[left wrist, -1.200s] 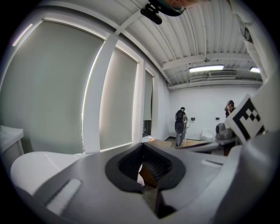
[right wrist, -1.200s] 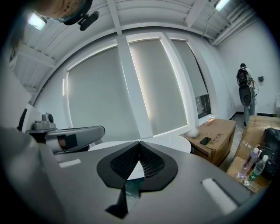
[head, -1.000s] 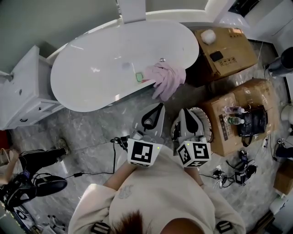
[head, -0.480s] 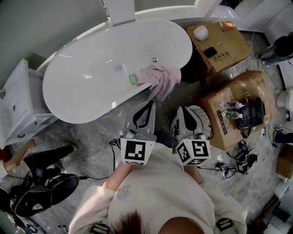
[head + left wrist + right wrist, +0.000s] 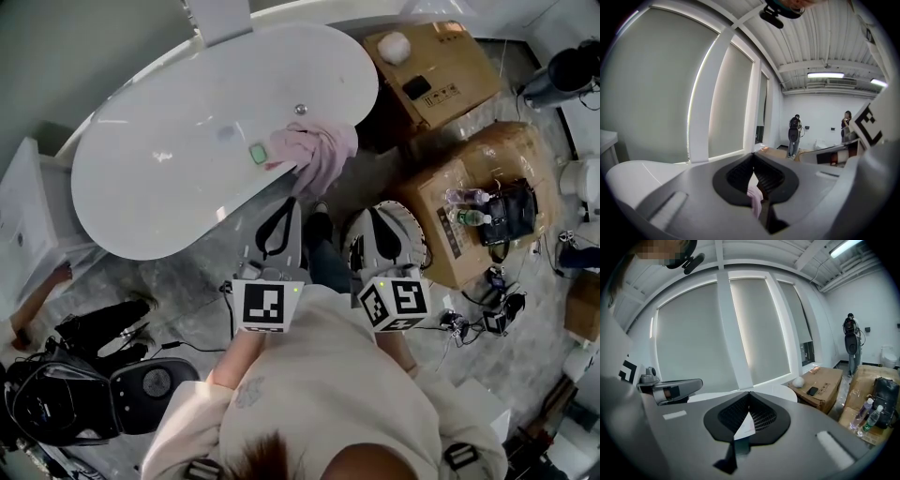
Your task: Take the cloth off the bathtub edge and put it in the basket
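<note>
cloth (image 5: 317, 156): pink, draped over near bathtub edge (image 5: 234, 204), beyond both grippers | left gripper (image 5: 292, 202): jaws together, empty; right gripper (image 5: 375, 214): same | risk: closed jaws may only push cloth into bathtub

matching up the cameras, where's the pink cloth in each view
Head view: pink cloth draped over the bathtub edge, above centre.
Left gripper view: a pink sliver, low centre.
Right gripper view: not in it.
Shared landmark: the white bathtub.
</note>
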A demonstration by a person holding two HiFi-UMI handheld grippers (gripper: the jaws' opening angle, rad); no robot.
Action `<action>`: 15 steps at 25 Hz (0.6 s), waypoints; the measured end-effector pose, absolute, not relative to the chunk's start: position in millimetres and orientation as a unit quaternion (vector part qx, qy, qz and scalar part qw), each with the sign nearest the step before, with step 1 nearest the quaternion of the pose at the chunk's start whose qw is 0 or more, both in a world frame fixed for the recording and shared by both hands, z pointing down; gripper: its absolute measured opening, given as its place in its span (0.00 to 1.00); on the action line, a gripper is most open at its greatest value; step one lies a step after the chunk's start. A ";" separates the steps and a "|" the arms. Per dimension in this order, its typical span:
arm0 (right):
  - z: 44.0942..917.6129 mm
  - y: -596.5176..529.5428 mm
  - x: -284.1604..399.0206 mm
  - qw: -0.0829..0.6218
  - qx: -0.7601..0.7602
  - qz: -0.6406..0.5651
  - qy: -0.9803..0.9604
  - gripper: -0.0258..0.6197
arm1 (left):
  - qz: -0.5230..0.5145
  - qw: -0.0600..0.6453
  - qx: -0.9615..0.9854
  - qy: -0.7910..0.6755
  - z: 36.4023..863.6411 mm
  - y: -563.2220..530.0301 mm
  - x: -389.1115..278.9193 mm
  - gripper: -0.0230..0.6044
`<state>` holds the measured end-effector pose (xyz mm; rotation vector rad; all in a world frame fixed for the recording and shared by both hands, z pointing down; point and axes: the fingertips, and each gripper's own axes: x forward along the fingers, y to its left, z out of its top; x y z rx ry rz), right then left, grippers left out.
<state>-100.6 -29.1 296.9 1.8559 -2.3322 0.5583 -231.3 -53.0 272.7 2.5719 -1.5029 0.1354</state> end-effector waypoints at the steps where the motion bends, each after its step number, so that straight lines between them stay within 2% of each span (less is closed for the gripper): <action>1: 297.0 -32.9 -100.6 0.055 0.609 0.184 -0.769 0.04 | 0.045 0.082 0.859 -0.504 272.9 -56.1 -231.0 0.11; 15: 297.6 -138.5 -80.2 0.066 0.570 0.189 -0.797 0.04 | 0.037 0.090 0.834 -0.543 266.8 -149.9 -214.4 0.11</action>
